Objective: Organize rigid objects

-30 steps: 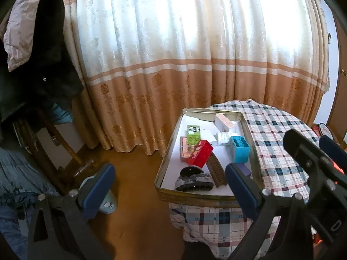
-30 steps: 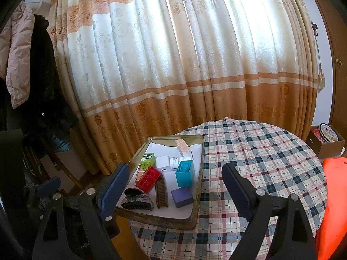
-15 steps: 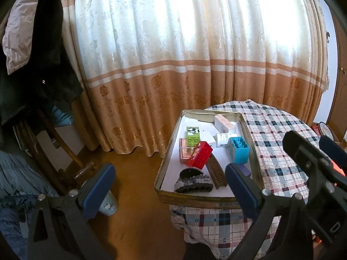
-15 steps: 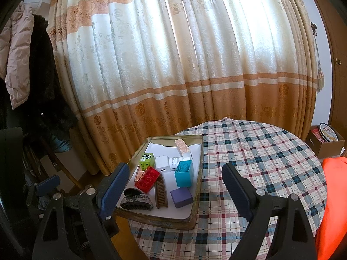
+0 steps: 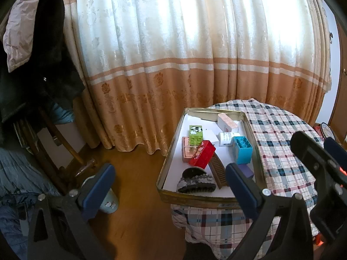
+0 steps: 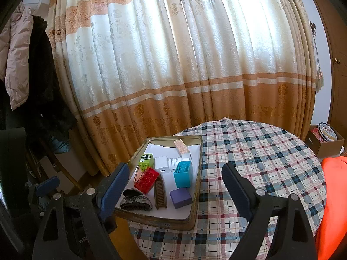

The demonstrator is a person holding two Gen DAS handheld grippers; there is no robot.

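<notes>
At far left, dark coats (image 6: pixel 41 82) hang beside a long cream and orange curtain (image 6: pixel 184 69). The left gripper (image 5: pixel 169 184) hangs over the wooden floor (image 5: pixel 138 212) with its jaws spread wide and nothing between them; the tray lies ahead of its right finger, outside the gap. That shallow metal tray (image 6: pixel 196 186) sits at the left edge of a round table under a plaid cloth (image 6: pixel 260 162). Inside it lie a green brick (image 6: pixel 146 161), a red brick (image 6: pixel 147 179), a dark hair clip (image 6: pixel 136 200), a brown comb (image 6: pixel 160 192), a teal block (image 6: pixel 183 173), a purple cube (image 6: pixel 180 197) and white boxes (image 6: pixel 162 165). The right gripper (image 6: pixel 175 186) is also wide open and empty, held short of the tray, whose right half shows between its fingers. Orange fabric (image 6: pixel 331 205) fills the right edge.
</notes>
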